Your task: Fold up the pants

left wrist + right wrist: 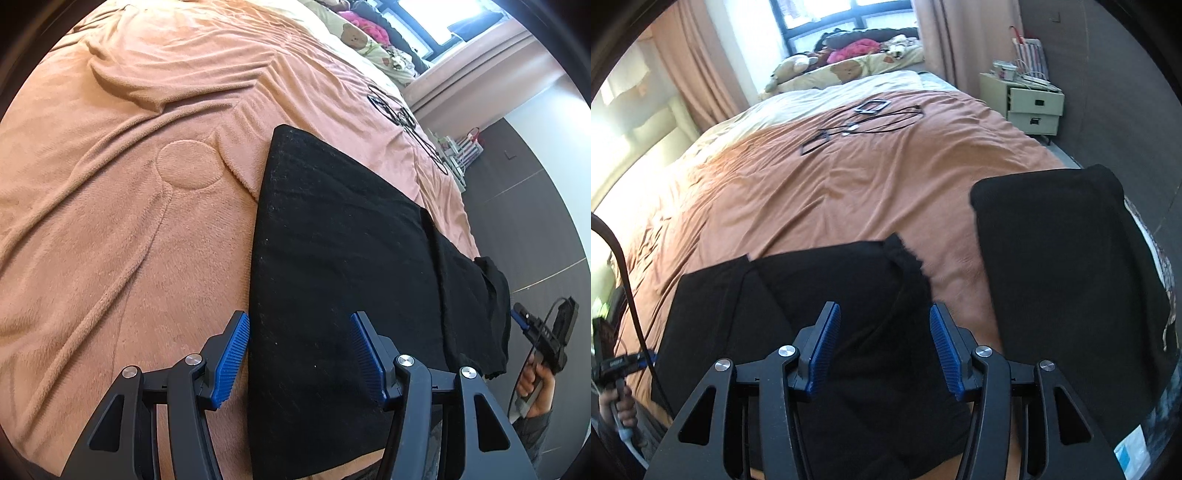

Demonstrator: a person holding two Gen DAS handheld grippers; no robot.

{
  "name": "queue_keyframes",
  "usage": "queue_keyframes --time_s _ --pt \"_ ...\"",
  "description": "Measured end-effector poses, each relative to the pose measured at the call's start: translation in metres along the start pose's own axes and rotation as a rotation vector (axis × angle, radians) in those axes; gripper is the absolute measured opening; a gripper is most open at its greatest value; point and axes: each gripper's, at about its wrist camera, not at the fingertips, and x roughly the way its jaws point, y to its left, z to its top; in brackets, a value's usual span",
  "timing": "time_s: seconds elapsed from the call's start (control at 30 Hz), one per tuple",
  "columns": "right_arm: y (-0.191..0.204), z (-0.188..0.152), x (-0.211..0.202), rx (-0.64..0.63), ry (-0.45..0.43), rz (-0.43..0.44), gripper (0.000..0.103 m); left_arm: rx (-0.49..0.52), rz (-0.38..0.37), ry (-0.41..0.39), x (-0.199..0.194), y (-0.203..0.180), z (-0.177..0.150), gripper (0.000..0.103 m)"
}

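Observation:
Black pants (332, 240) lie flat on an orange blanket (129, 221) over a bed, with a looser end trailing to the right (480, 306). My left gripper (300, 325) hovers over their near end, open, with the cloth below the blue pads and not pinched. In the right wrist view the same pants (775, 295) show a dark cord at their top edge (905, 266). My right gripper (882, 314) is open above them, nothing between its pads. Each view catches the other gripper at its edge, held in a hand (543, 332) (624, 363).
A second folded black garment (1052, 277) lies at the bed's right edge. Black cables and frames (864, 122) rest farther up the blanket. Pillows and soft toys (849, 55) crowd the head end. A pale nightstand (1030, 103) stands beside the bed on dark floor (535, 206).

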Motion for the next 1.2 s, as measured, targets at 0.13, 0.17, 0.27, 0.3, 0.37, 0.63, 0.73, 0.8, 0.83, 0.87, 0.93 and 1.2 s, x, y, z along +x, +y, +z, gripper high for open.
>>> queue_keyframes --time_s 0.13,0.17,0.27,0.3,0.37,0.63,0.73,0.8,0.83,0.87,0.93,1.2 --pt "0.018 -0.02 -0.008 -0.044 0.002 0.033 0.049 -0.011 -0.013 0.005 -0.001 0.001 -0.003 0.059" --pt "0.023 -0.024 -0.009 -0.054 0.006 0.046 0.049 -0.011 -0.015 0.007 -0.001 0.002 -0.004 0.059" --pt "0.037 -0.036 -0.012 -0.098 0.021 0.077 0.049 -0.012 -0.023 0.011 -0.002 0.003 -0.006 0.059" --pt "0.042 -0.039 -0.013 -0.114 0.025 0.087 0.049 -0.015 -0.029 0.015 -0.002 0.004 -0.007 0.059" --pt "0.051 -0.046 -0.013 -0.141 0.03 0.101 0.052 -0.021 -0.036 0.019 -0.002 0.005 -0.008 0.059" --pt "0.092 -0.063 0.002 -0.261 0.088 0.141 0.069 -0.074 -0.075 0.042 0.0 0.015 -0.015 0.059" --pt "0.106 -0.066 0.01 -0.301 0.113 0.158 0.07 -0.106 -0.091 0.052 0.001 0.02 -0.018 0.059" --pt "0.115 -0.066 0.015 -0.334 0.128 0.162 0.071 -0.109 -0.097 0.052 0.0 0.021 -0.02 0.059" --pt "0.119 -0.067 0.018 -0.356 0.133 0.155 0.074 -0.112 -0.1 0.052 0.0 0.021 -0.02 0.059" --pt "0.124 -0.065 0.02 -0.372 0.136 0.153 0.075 -0.12 -0.105 0.052 -0.001 0.022 -0.021 0.059" --pt "0.134 -0.065 0.026 -0.4 0.143 0.152 0.076 -0.149 -0.116 0.057 -0.001 0.025 -0.022 0.059" --pt "0.165 -0.072 0.052 -0.53 0.173 0.067 0.076 -0.169 -0.119 0.074 -0.003 0.028 -0.029 0.041"
